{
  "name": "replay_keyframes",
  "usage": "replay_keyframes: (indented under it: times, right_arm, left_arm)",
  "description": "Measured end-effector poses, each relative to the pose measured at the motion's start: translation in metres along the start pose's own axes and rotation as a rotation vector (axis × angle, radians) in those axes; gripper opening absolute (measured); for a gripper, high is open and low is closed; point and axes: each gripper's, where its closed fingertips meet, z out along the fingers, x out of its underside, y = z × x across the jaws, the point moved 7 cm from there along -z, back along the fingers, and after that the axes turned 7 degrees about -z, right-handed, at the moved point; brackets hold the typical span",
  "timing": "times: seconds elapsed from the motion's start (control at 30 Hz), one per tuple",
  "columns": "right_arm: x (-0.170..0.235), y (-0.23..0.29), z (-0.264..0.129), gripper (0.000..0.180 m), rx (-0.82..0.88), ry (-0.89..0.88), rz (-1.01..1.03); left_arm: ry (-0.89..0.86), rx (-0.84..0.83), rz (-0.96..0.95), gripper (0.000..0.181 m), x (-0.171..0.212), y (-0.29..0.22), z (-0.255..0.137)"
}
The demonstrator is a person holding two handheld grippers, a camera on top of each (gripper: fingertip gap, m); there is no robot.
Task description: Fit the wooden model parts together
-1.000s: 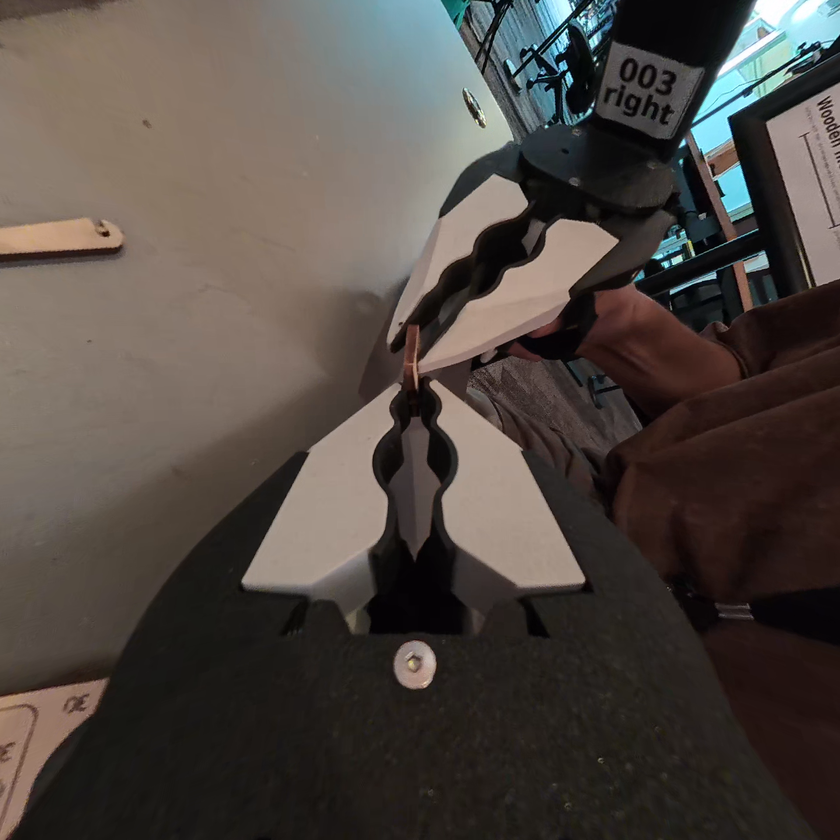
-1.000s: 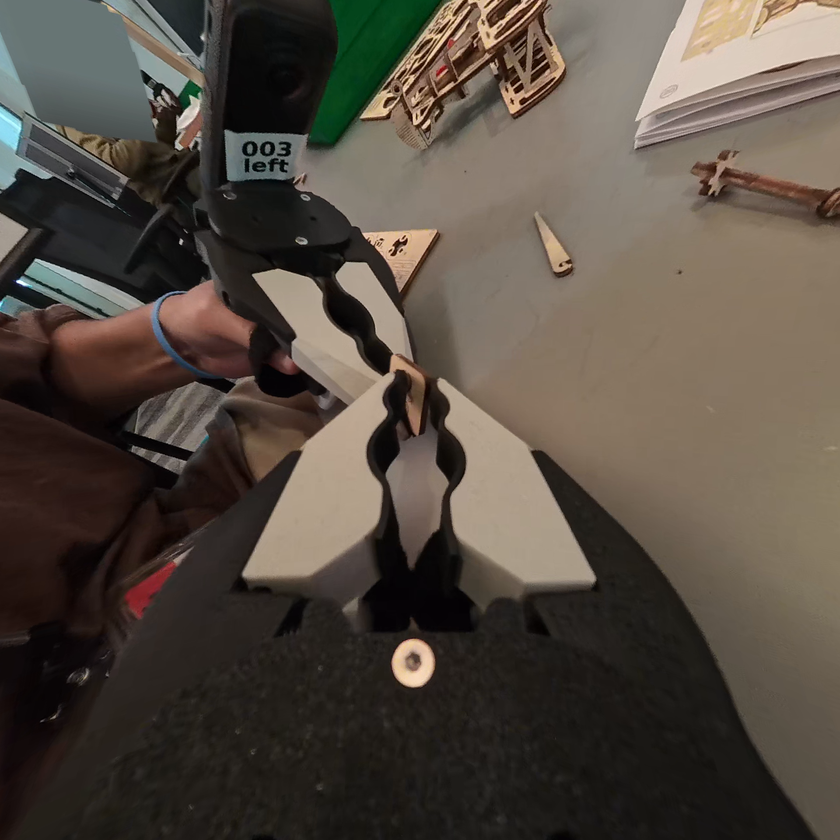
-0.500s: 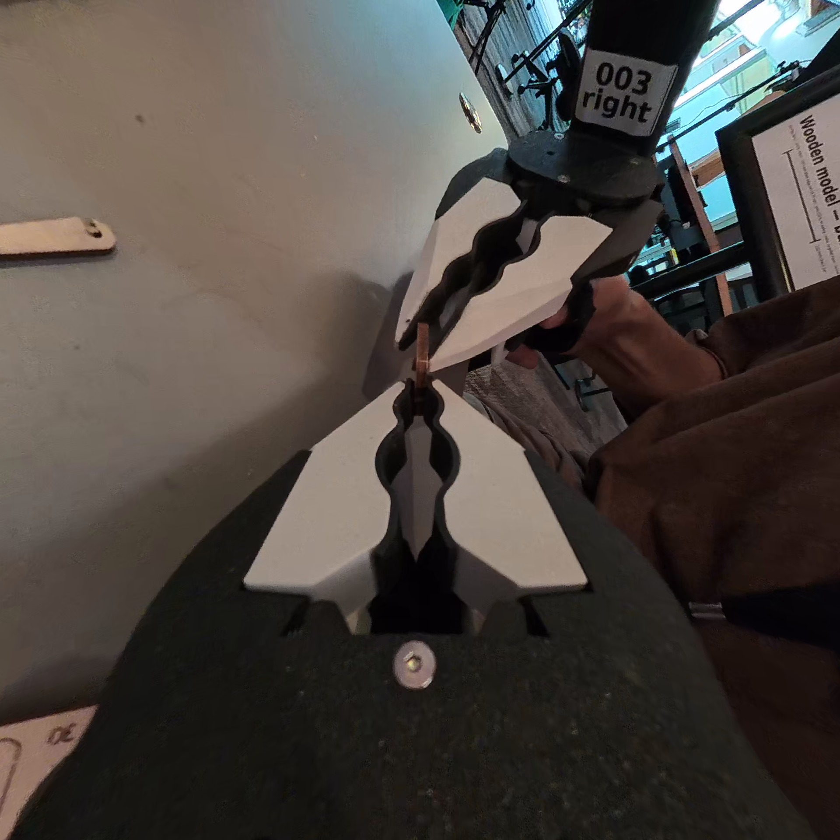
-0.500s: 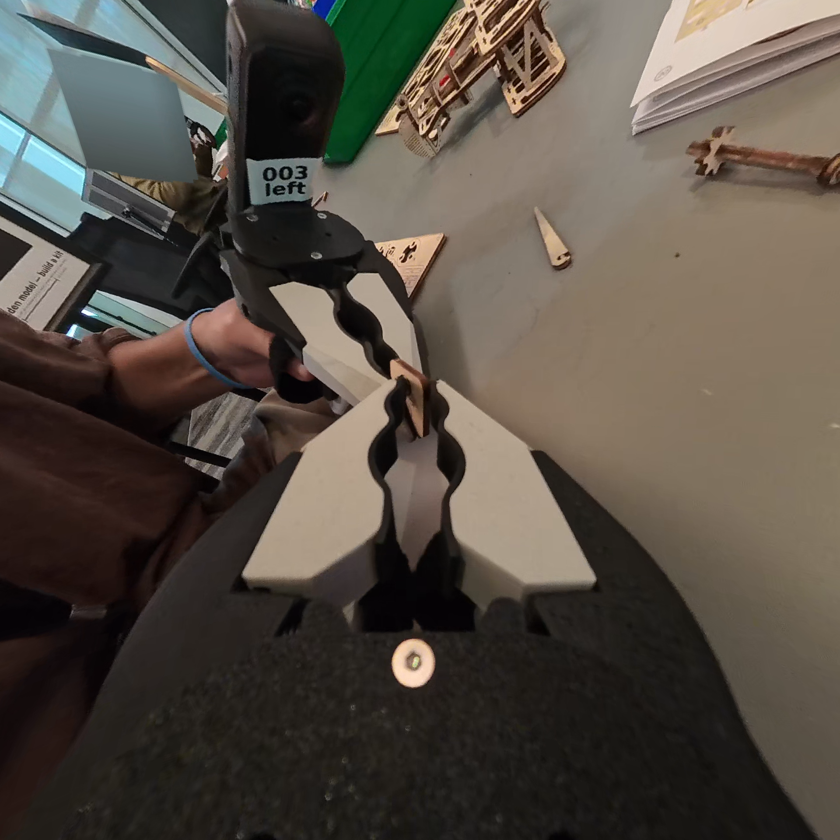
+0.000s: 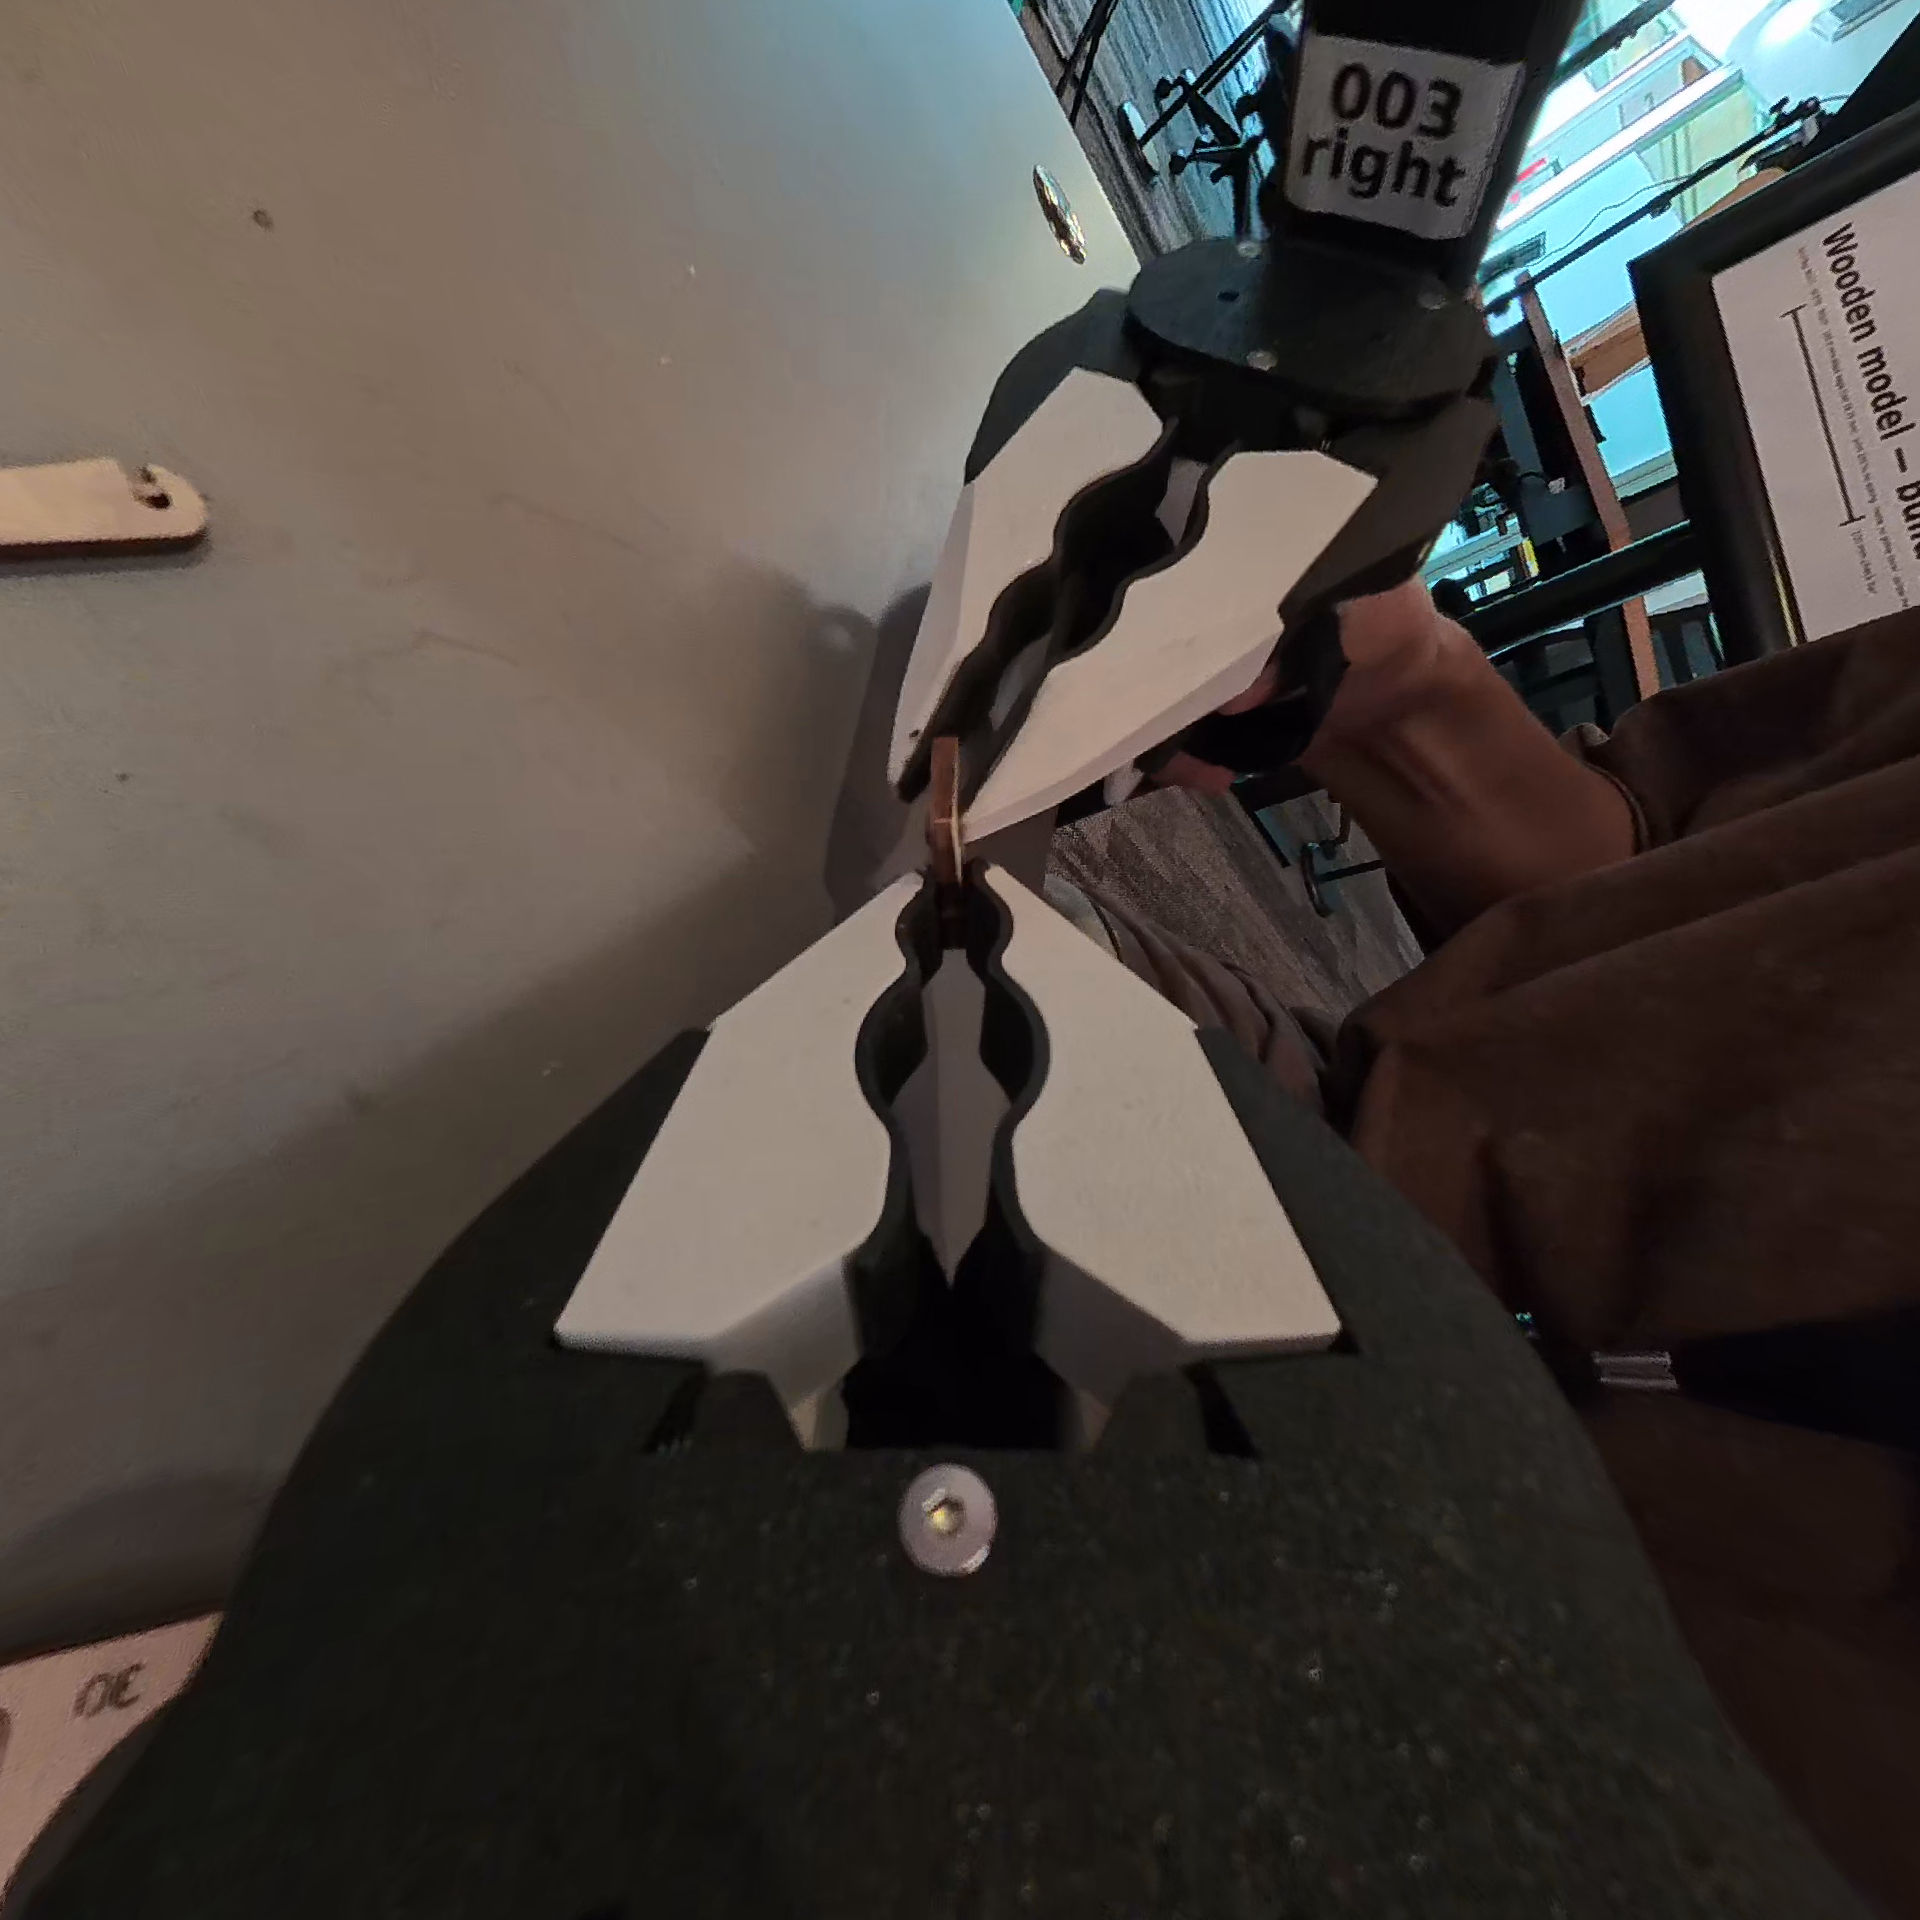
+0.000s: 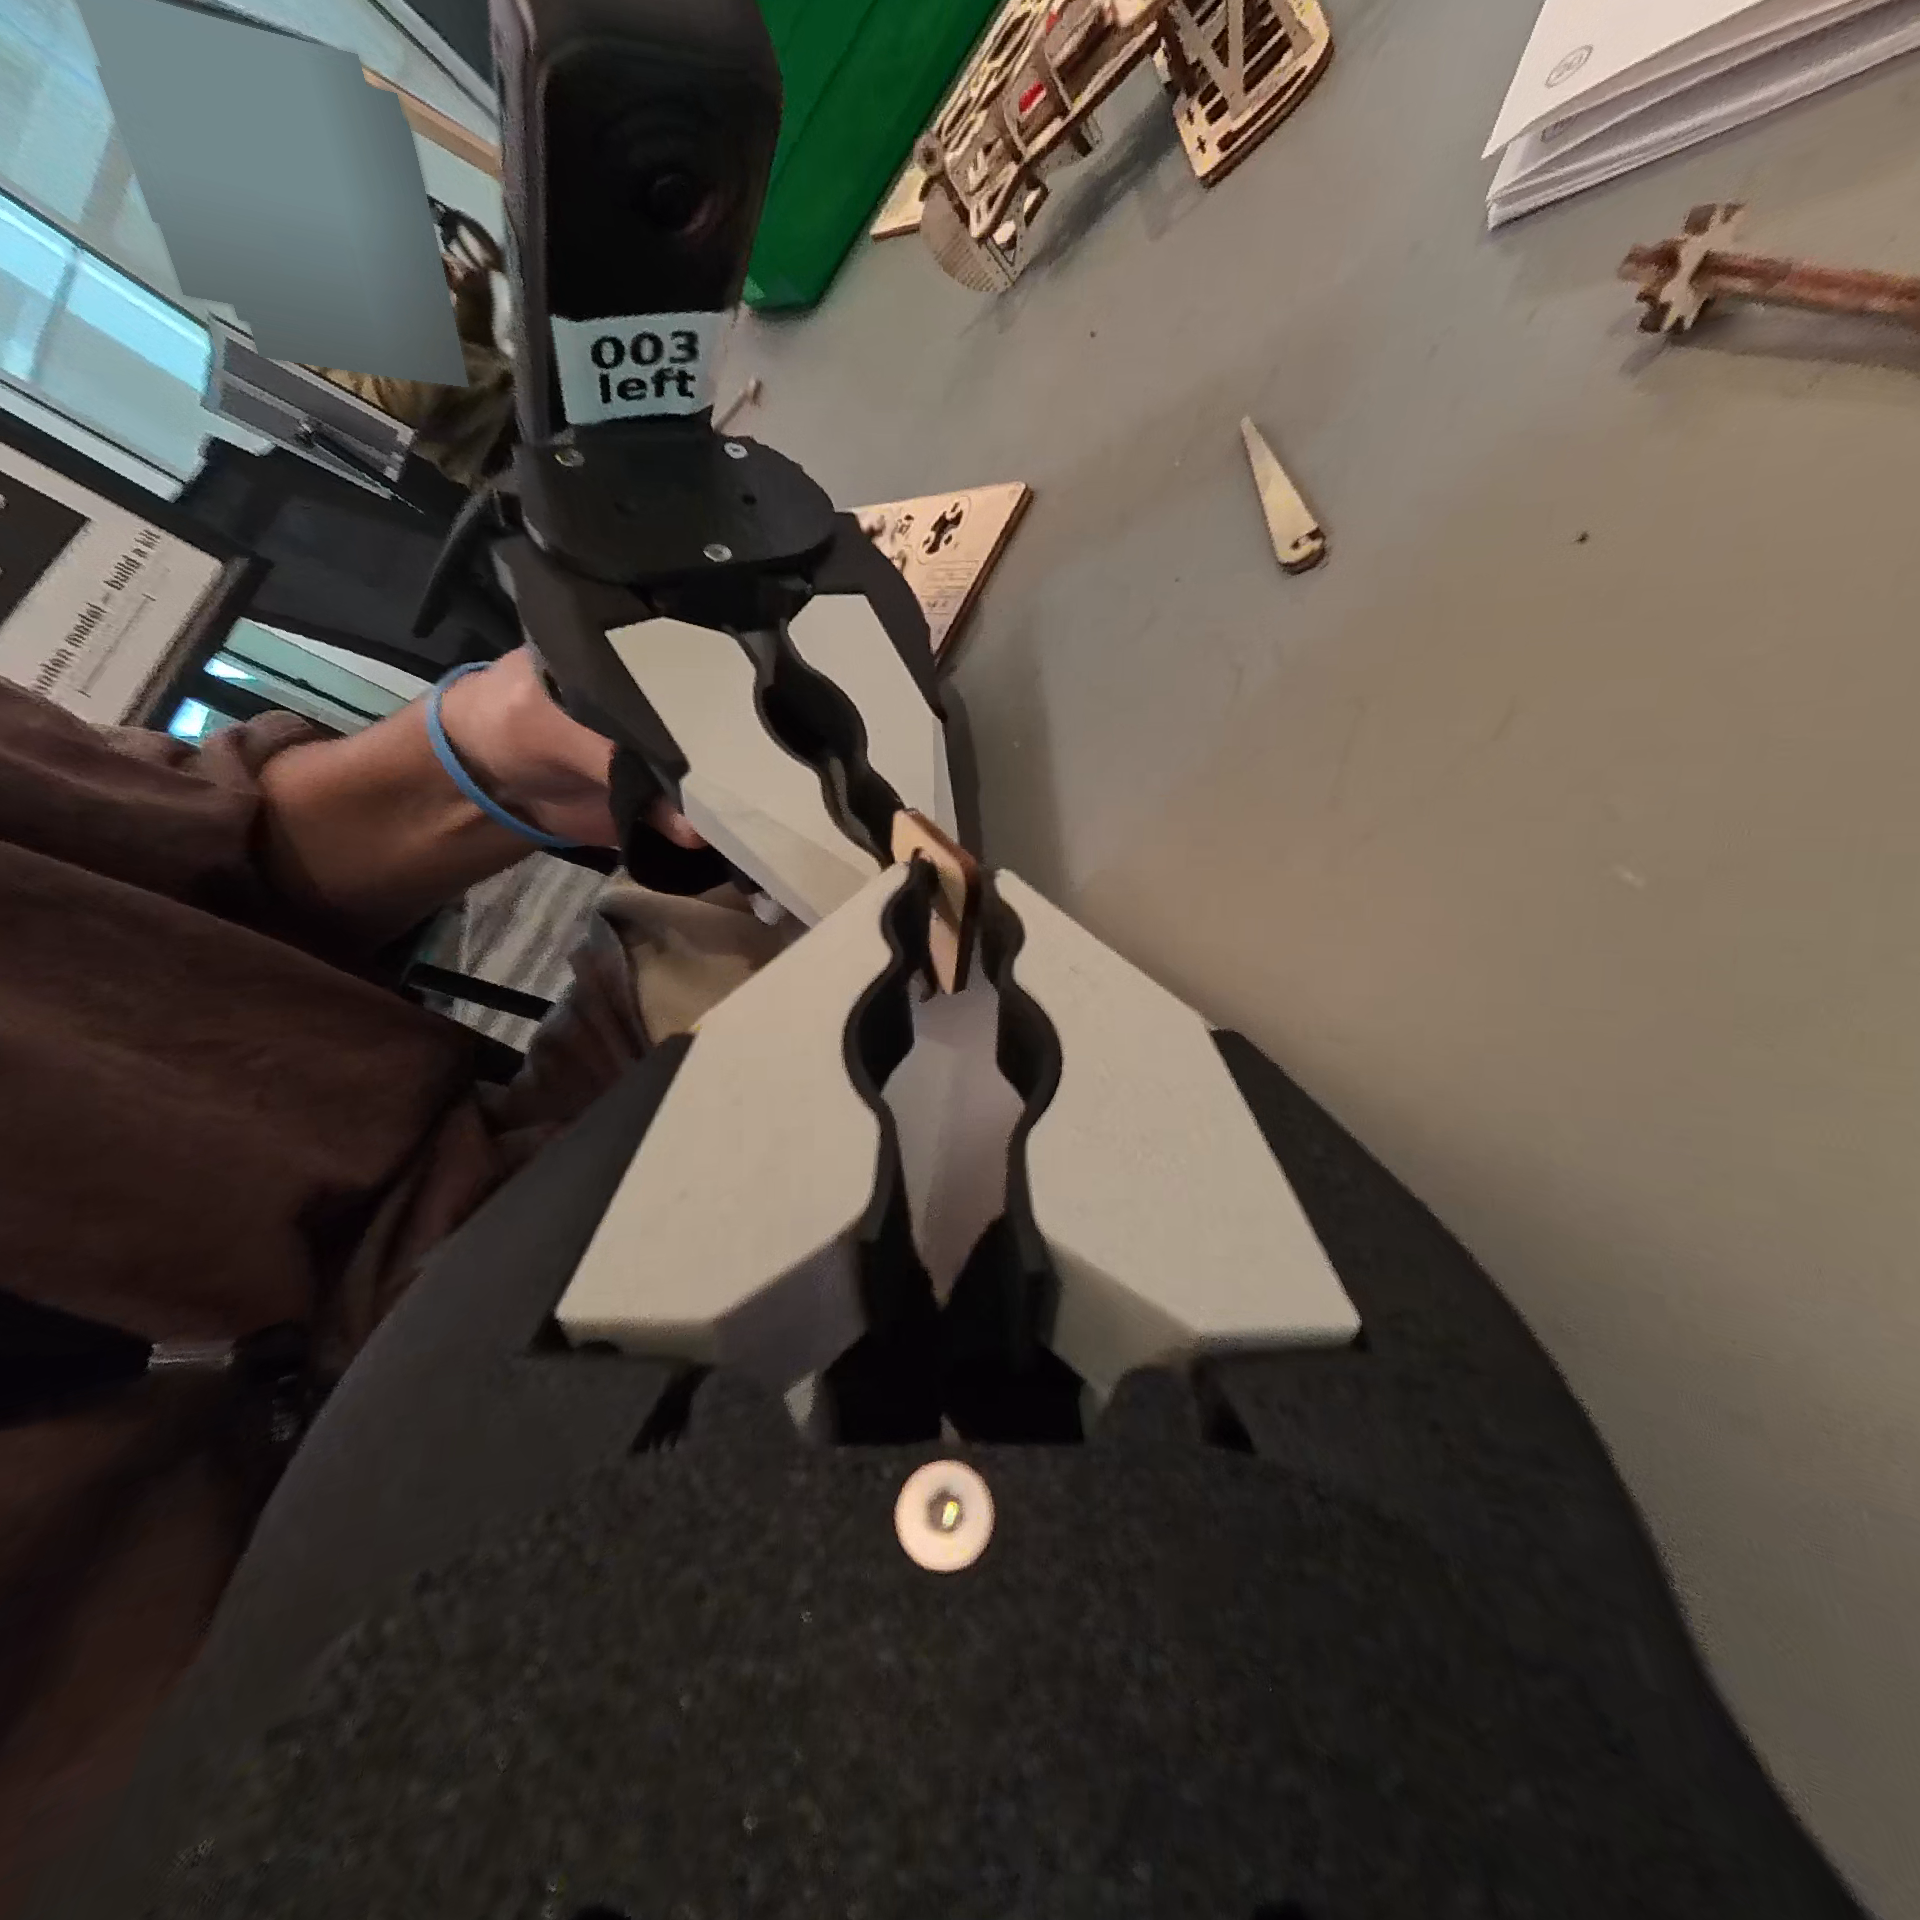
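My two grippers meet tip to tip above the grey table edge. In the left wrist view, my left gripper (image 5: 945,883) is shut on the lower end of a small thin wooden part (image 5: 943,821). My right gripper (image 5: 935,774) comes down from the upper right and pinches its upper end. In the right wrist view, my right gripper (image 6: 951,896) is shut on the pale plywood part (image 6: 948,925), and my left gripper (image 6: 906,826) clamps its far end. A faint seam across the wood suggests two small pieces pressed together. The pads hide most of the wood.
A wooden strip (image 5: 94,514) lies on the table (image 5: 468,623) at the left. Farther back lie a wooden wedge (image 6: 1283,499), a punched plywood sheet (image 6: 961,551), a part-built wooden model (image 6: 1091,114), a wooden axle with a cross-shaped end (image 6: 1766,281) and white booklets (image 6: 1714,94). A person's brown sleeve (image 5: 1662,987) is close by. The grippers are tip to tip, or close to it.
Both grippers stay locked tip to tip on the wood. The pair has tilted a little, so the opposite gripper stands more upright in each view.
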Motion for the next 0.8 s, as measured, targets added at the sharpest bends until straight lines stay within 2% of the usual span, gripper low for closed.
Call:
replay_keyframes:
  times: [0.27,0.47,0.57,0.67,0.8]
  right_arm:
    - [0.003,0.000,0.006,0.008,0.140,0.031,-0.096]
    - [0.000,0.000,0.001,0.007,0.048,-0.008,-0.018]
    - [-0.001,-0.001,-0.001,0.014,0.013,-0.031,0.021]
    - [-0.010,0.000,-0.011,0.023,-0.042,-0.110,0.043]
    - [-0.027,-0.002,-0.035,0.023,-0.012,-0.232,0.032]
  left_arm:
    - [0.005,-0.042,-0.004,0.003,0.001,0.002,0.001]
    - [-0.002,-0.012,-0.002,0.002,0.000,0.000,0.001]
    - [-0.011,-0.009,-0.006,0.001,-0.001,0.000,0.000]
    - [-0.026,-0.008,0.012,0.001,-0.002,-0.001,-0.001]
    - [-0.096,-0.022,0.072,0.001,-0.011,-0.015,-0.017]
